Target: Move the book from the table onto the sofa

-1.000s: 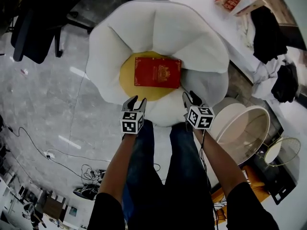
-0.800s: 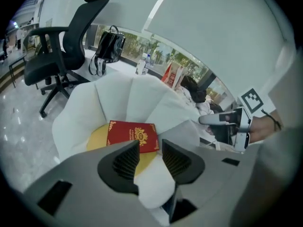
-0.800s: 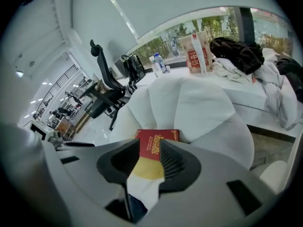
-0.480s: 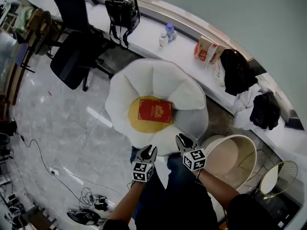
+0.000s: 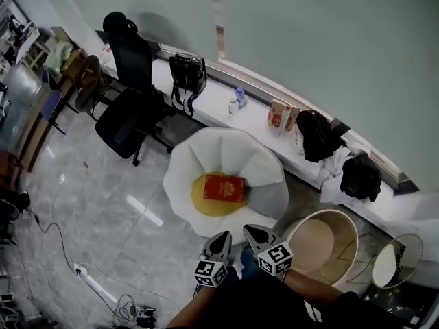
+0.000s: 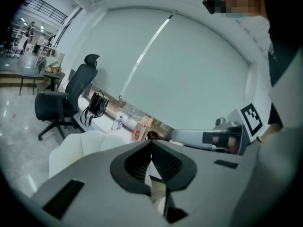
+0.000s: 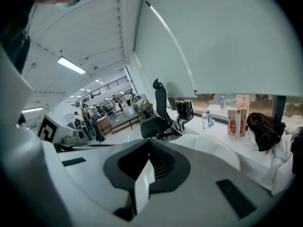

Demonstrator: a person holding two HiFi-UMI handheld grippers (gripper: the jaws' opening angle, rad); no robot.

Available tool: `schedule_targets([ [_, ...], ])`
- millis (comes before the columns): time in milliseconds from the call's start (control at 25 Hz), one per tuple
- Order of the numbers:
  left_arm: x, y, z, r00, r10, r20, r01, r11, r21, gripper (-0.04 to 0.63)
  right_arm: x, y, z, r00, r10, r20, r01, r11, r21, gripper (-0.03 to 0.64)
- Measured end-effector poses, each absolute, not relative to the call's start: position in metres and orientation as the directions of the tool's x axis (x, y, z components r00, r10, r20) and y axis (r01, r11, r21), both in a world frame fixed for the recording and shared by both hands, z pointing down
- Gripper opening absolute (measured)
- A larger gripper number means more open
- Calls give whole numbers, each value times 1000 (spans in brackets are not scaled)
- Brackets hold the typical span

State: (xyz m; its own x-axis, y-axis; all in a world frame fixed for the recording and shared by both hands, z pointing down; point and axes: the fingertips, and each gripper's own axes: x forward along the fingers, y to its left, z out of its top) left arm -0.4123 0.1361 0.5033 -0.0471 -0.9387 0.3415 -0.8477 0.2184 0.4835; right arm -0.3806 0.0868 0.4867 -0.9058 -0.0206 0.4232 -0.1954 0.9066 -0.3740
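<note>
Already the job looks done: the red book [image 5: 224, 188] lies flat, closed, gold-stamped cover up, on the yellow middle of the white sofa [image 5: 195, 166]. The left tool [image 5: 223, 238] and right tool [image 5: 251, 232] are pressed together on nothing, well apart from the book. Nothing seems left to do.

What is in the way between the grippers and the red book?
Nothing visible. The red book lies uncovered on the yellow cushion of the white sofa. The left gripper and right gripper, both shut and empty, hang at the sofa's near side.
</note>
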Motion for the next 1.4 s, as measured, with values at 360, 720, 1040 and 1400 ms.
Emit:
schedule_targets([
  [360, -429, 192, 397, -123, -968, 220, -934, 188, 305, 17, -401, 166, 378, -944, -154, 291, -218, 955, -202, 17],
  [720, -440, 230, 351, -154, -981, 121, -950, 181, 256, 17, -409, 210, 337, -934, -299, 197, -314, 948, -52, 15],
  [1040, -431, 228, 344, -124, -987, 105, -954, 148, 261, 17, -403, 211, 336, -915, -343, 213, -356, 934, -27, 15],
  [1400, -431, 237, 359, -84, -990, 115, -950, 115, 289, 17, -411, 218, 334, -911, -364, 193, -375, 927, -22, 15],
])
